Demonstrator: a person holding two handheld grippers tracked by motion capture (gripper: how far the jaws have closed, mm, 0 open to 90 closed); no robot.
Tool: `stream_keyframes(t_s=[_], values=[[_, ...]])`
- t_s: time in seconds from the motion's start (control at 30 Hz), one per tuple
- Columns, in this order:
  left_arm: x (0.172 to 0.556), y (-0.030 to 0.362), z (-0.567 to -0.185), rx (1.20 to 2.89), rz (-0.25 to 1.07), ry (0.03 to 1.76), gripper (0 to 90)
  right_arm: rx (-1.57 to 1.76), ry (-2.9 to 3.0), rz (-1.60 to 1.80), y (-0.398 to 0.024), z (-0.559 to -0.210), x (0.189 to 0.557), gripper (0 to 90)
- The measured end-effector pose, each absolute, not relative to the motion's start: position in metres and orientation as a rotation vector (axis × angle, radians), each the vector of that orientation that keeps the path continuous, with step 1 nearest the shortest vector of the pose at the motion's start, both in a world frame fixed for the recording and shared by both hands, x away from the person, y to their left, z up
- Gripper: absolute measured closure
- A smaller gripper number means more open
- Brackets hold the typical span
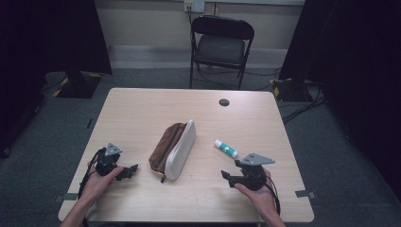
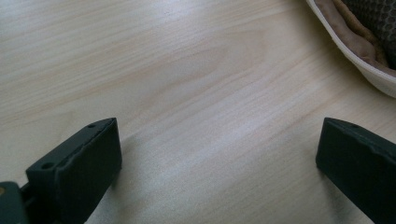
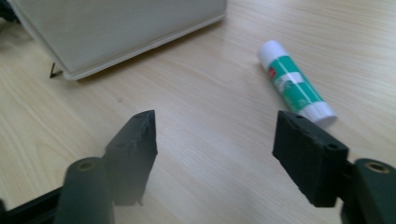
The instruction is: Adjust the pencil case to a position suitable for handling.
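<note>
A brown and cream pencil case (image 1: 174, 149) lies open-topped in the middle of the wooden table (image 1: 142, 109). A white and green glue stick (image 1: 225, 148) lies on its side to the right of the case. My left gripper (image 1: 134, 169) rests near the table's front left, open, jaws wide with bare wood between them (image 2: 219, 140); the case's edge (image 2: 355, 51) is just beyond. My right gripper (image 1: 226, 176) is at the front right, open and empty, with the glue stick (image 3: 295, 84) just past its right jaw and the case's cream side (image 3: 126, 28) farther off.
A black folding chair (image 1: 221, 45) stands behind the table. A dark round grommet (image 1: 224, 102) sits near the table's far edge. Cables run over the grey floor at the right. Bits of tape mark the table's front corners.
</note>
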State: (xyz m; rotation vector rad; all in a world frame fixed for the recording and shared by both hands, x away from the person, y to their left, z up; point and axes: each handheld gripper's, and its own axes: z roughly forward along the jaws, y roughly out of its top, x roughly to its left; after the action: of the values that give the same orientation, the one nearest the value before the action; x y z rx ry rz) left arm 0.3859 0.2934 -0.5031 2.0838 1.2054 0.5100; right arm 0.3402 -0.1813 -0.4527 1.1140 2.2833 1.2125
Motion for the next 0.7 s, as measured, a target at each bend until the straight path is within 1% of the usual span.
stream_keyframes(t_s=[0.07, 0.13, 0.2, 0.3, 0.33, 0.37, 0.47, 0.5, 0.53, 0.63, 0.7], values=[[0.386, 0.293, -0.503, 2.084, 0.512, 1.206, 0.0, 1.098, 2.292, 1.219, -0.177, -0.452, 0.340, 27.4], [0.386, 0.293, -0.503, 2.084, 0.511, 1.206, 0.0, 1.065, 2.311, 1.233, -0.167, -0.451, 0.340, 24.5], [0.386, 0.293, -0.503, 2.084, 0.512, 1.206, 0.0, 1.026, 2.336, 1.259, -0.151, -0.449, 0.339, 23.2], [0.386, 0.293, -0.503, 2.084, 0.510, 1.205, 0.0, 0.986, 2.350, 1.270, -0.139, -0.447, 0.337, 22.1], [0.386, 0.293, -0.503, 2.079, 0.508, 1.209, 0.0, 0.960, 2.371, 1.284, -0.128, -0.447, 0.334, 22.3], [0.386, 0.293, -0.503, 2.079, 0.508, 1.209, 0.0, 0.960, 2.371, 1.284, -0.128, -0.447, 0.334, 22.3], [0.385, 0.293, -0.503, 2.078, 0.508, 1.211, 0.1, 0.921, 2.409, 1.314, -0.105, -0.447, 0.332, 22.6], [0.385, 0.293, -0.503, 2.078, 0.508, 1.211, 0.1, 0.921, 2.409, 1.314, -0.105, -0.447, 0.332, 22.6], [0.385, 0.293, -0.503, 2.078, 0.508, 1.211, 0.1, 0.903, 2.431, 1.319, -0.094, -0.447, 0.333, 22.4], [0.385, 0.293, -0.503, 2.078, 0.509, 1.211, 0.1, 0.890, 2.446, 1.316, -0.084, -0.449, 0.337, 21.9], [0.385, 0.293, -0.503, 2.078, 0.508, 1.211, 0.1, 0.860, 2.478, 1.311, -0.069, -0.451, 0.343, 20.5]])
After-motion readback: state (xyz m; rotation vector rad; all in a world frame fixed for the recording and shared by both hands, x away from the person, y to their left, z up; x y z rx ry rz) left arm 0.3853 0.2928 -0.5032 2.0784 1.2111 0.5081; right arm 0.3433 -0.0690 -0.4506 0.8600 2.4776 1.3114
